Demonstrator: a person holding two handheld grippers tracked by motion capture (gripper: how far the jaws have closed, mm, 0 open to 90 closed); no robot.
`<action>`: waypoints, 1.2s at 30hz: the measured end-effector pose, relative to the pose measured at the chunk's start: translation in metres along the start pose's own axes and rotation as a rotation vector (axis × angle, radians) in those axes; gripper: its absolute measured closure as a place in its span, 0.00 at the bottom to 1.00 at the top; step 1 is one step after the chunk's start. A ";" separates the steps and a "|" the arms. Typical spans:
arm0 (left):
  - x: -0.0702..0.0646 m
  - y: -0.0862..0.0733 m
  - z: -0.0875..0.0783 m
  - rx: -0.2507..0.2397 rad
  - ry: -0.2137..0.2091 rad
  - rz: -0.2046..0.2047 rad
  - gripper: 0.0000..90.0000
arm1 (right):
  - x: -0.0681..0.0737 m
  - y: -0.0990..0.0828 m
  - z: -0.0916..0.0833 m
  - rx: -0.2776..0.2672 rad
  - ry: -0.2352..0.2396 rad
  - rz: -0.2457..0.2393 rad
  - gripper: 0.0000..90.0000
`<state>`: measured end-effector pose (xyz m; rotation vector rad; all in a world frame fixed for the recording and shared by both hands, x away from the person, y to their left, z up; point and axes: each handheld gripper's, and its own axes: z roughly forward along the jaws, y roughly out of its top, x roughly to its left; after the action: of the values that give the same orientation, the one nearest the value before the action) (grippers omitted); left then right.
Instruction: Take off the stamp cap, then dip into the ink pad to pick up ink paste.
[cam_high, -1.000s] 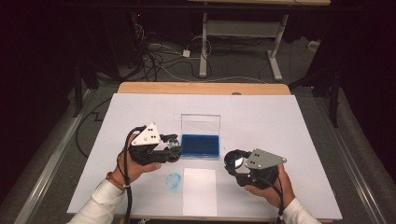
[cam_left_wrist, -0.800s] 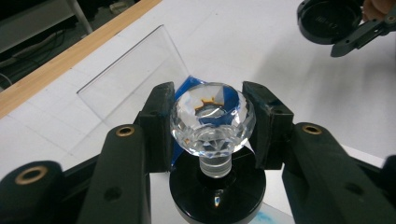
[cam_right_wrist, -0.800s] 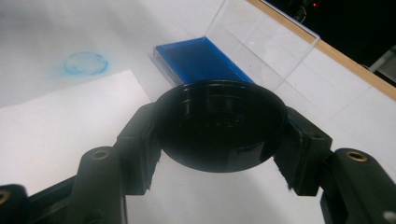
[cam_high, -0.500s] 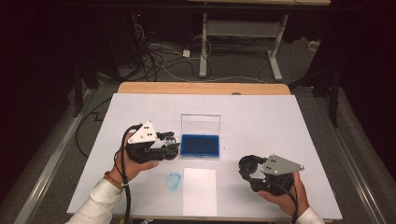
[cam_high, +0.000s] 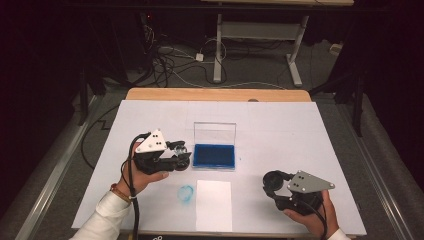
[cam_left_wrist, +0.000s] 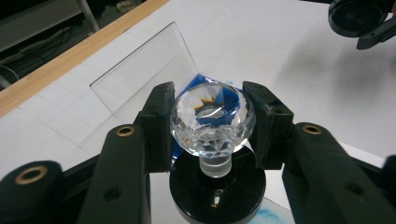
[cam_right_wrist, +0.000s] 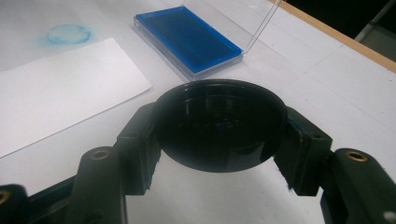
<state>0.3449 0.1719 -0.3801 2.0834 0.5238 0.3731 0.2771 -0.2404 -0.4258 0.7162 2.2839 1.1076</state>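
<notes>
Nearest me, my right gripper (cam_high: 274, 183) has its jaws clamped on a round black cap (cam_right_wrist: 219, 123), open side up, low over the table (cam_high: 310, 135). Farther left, my left gripper (cam_high: 181, 156) pinches the crystal-knobbed stamp (cam_left_wrist: 212, 122) upright, just beside the open blue ink pad (cam_high: 215, 155), so it's the nearer hand. The paper sheet (cam_high: 214, 205) lies between. No readable writing.

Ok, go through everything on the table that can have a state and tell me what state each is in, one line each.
Ink pad case: lid open, standing upright behind the blue pad.
Crystal-knobbed stamp: gripped by its knob, held off the table.
Black cap: off the stamp, held.
Paper sheet: flat, unmarked.
Blue ring mark: printed on the table beside the sheet.
Left gripper: shut on the knob.
Right gripper: shut on the cap.
</notes>
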 end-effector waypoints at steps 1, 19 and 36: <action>0.000 0.000 0.000 0.003 0.001 0.003 0.61 | 0.000 0.000 0.000 0.000 0.000 -0.001 0.43; -0.001 0.009 0.014 0.013 -0.028 0.011 0.61 | -0.001 0.000 -0.001 -0.004 -0.001 -0.006 0.43; 0.005 0.026 0.032 0.024 -0.017 0.023 0.61 | -0.001 0.000 -0.001 -0.004 -0.011 -0.005 0.43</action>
<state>0.3689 0.1389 -0.3745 2.1157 0.4974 0.3641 0.2771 -0.2414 -0.4249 0.7128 2.2720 1.1031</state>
